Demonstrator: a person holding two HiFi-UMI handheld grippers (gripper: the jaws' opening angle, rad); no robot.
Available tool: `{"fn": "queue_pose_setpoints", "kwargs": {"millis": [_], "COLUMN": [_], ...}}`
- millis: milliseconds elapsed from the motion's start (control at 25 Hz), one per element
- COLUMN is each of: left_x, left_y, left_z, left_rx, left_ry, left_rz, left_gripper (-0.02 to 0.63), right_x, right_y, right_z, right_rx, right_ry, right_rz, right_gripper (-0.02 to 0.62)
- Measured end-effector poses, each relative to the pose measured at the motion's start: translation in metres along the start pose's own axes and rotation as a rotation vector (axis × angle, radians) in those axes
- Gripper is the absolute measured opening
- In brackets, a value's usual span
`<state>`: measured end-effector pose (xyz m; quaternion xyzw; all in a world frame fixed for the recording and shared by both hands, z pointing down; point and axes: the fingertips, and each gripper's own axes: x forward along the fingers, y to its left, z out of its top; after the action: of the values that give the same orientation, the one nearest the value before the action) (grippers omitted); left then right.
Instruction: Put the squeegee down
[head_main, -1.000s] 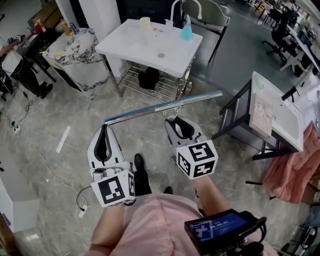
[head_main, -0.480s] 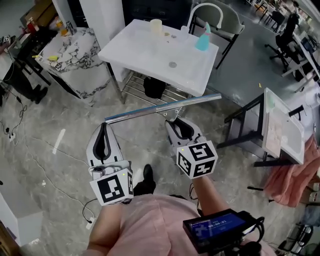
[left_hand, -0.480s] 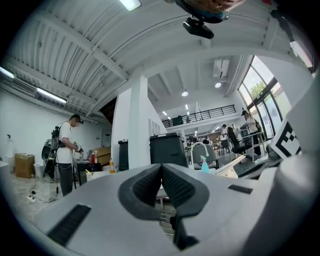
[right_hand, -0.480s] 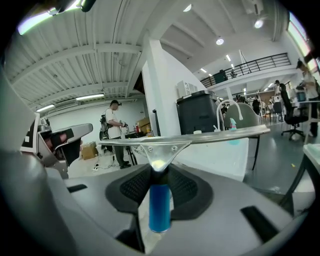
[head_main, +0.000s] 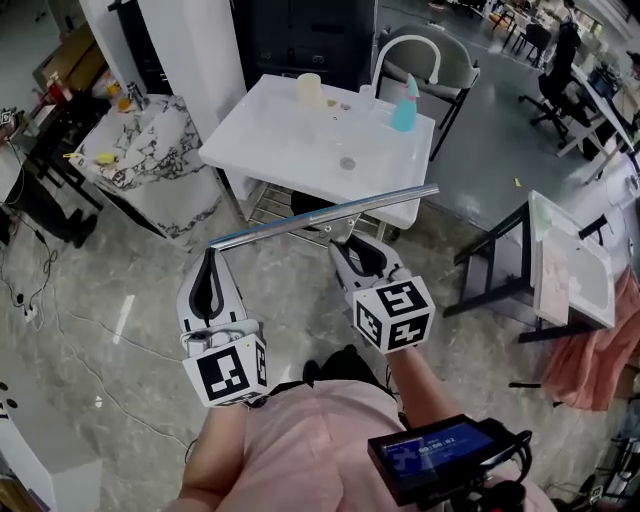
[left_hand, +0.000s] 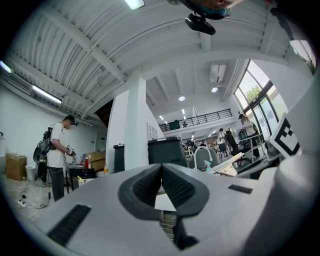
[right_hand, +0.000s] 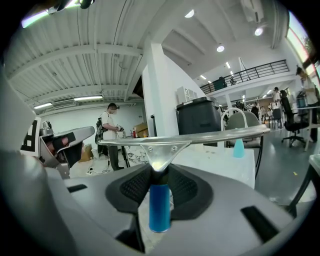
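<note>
The squeegee (head_main: 325, 214) is a long metal blade on a blue handle (right_hand: 160, 207). My right gripper (head_main: 352, 250) is shut on that handle and holds the blade (right_hand: 185, 140) level, out in front of me at about the near edge of the white table (head_main: 270, 150). To its left, my left gripper (head_main: 208, 270) is shut with nothing in it, its tips under the blade's left end. In the left gripper view the pads (left_hand: 172, 185) meet at their tips. The right gripper view also shows the left gripper (right_hand: 65, 142) off to the left.
On the white table stand a blue spray bottle (head_main: 404, 105) and a pale cup (head_main: 308, 88), with a chair (head_main: 425, 55) behind. A marble-topped table (head_main: 150, 150) is on the left and a black stand with a white tray (head_main: 575, 265) on the right. A person (right_hand: 110, 132) stands far off.
The white table has come closer and lower in the head view as I walked toward it. Both grippers and the squeegee keep the same pose.
</note>
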<state>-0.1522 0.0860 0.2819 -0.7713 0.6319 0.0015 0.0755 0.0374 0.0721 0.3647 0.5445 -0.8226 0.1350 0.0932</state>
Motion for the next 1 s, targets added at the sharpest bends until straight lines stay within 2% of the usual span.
{"fn": "queue_pose_setpoints", "kwargs": {"millis": [480,720,1000], "left_x": [0.059,0.12,0.202], "left_y": [0.017,0.011,0.006], "left_z": [-0.037,-0.063,-0.076], "left_rx": [0.017,0.018,0.038], "left_ry": [0.069,0.122,0.148], "left_rz": [0.016,0.013,0.026], "left_gripper": [0.009,0.009,0.009], "right_x": [0.069,0.124,0.196], "right_y": [-0.024,-0.053,-0.092], "right_z": [-0.011,-0.018,0.003], "right_rx": [0.03,0.051,0.056], "right_ry": [0.062,0.133,0.149], "right_rz": [0.025,0.058,0.106], "right_gripper": [0.11,0.11,0.11]}}
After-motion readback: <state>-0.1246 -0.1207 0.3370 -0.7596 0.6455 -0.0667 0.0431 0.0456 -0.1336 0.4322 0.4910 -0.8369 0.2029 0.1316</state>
